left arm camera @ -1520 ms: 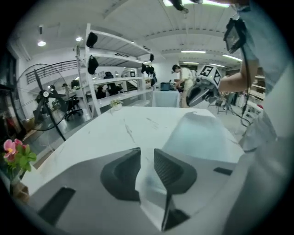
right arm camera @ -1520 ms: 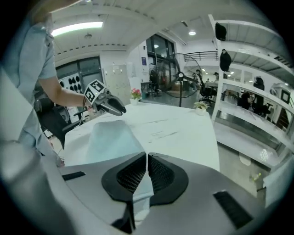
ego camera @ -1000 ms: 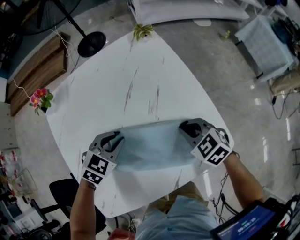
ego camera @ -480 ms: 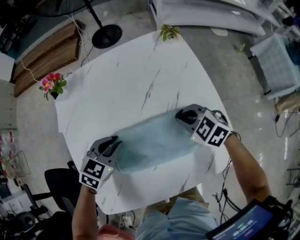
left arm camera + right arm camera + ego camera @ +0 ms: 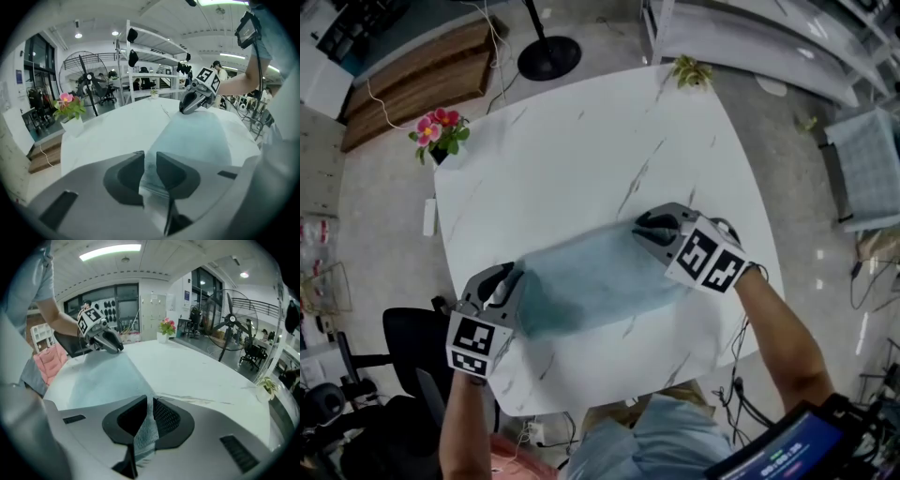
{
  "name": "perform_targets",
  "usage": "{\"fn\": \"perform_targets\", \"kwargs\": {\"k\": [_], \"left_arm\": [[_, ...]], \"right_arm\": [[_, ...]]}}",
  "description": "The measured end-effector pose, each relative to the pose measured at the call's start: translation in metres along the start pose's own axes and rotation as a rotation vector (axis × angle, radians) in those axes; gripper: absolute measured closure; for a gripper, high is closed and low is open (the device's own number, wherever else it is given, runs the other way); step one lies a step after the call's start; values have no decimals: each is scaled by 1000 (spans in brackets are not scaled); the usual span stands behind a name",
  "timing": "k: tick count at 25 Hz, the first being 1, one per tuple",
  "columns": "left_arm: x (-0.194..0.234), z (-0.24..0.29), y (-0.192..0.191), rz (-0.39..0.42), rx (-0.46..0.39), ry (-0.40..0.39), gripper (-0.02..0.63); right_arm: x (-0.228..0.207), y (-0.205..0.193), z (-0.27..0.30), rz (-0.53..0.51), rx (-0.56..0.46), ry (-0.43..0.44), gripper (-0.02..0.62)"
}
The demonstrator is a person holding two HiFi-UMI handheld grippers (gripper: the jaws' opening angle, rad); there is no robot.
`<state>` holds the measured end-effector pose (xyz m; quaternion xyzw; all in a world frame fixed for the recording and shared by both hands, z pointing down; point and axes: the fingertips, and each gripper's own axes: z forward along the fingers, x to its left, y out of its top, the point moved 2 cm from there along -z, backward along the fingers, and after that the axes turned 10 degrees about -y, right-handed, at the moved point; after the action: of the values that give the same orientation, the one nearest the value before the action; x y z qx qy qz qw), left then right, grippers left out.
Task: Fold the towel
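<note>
A pale blue towel [image 5: 591, 277] stretches across the near half of the white marble table [image 5: 581, 159], held by an end in each gripper. My left gripper [image 5: 508, 281] pinches the towel's left end; in the left gripper view the cloth [image 5: 201, 136] runs out from between the nearly closed jaws of this gripper [image 5: 150, 164]. My right gripper [image 5: 649, 228] holds the right end. Its jaws have just been opening a little, and a fold of towel [image 5: 105, 376] still fills the narrow gap of the gripper [image 5: 149, 416].
A pink flower pot [image 5: 439, 131] stands at the table's far left corner and a small green plant [image 5: 692, 70] at the far edge. A fan base [image 5: 548, 56] and a wooden bench [image 5: 412, 80] lie beyond. A black chair [image 5: 403, 337] stands near left.
Both grippers have carried the towel away from the near edge toward the table's middle. It now lies slanted in the picture, right end higher. The head view has swung as well.
</note>
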<state>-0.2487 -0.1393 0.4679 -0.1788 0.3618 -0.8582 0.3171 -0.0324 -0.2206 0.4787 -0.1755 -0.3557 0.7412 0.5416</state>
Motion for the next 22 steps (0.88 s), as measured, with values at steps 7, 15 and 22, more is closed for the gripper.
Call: {"fn": "perform_targets", "kwargs": {"k": [7,15,22], "left_arm": [[-51,-51,15,35,-25,-81,533],[-98,-20,-54,25,86,-180,555],[-96,-21,-63,11,113,-163,561]], "right_arm": [[15,10,-71,24,-55,-54,545],[78,-67,-61,95,77,-1,558],[78,-74,-66,148,67,6,575]]}}
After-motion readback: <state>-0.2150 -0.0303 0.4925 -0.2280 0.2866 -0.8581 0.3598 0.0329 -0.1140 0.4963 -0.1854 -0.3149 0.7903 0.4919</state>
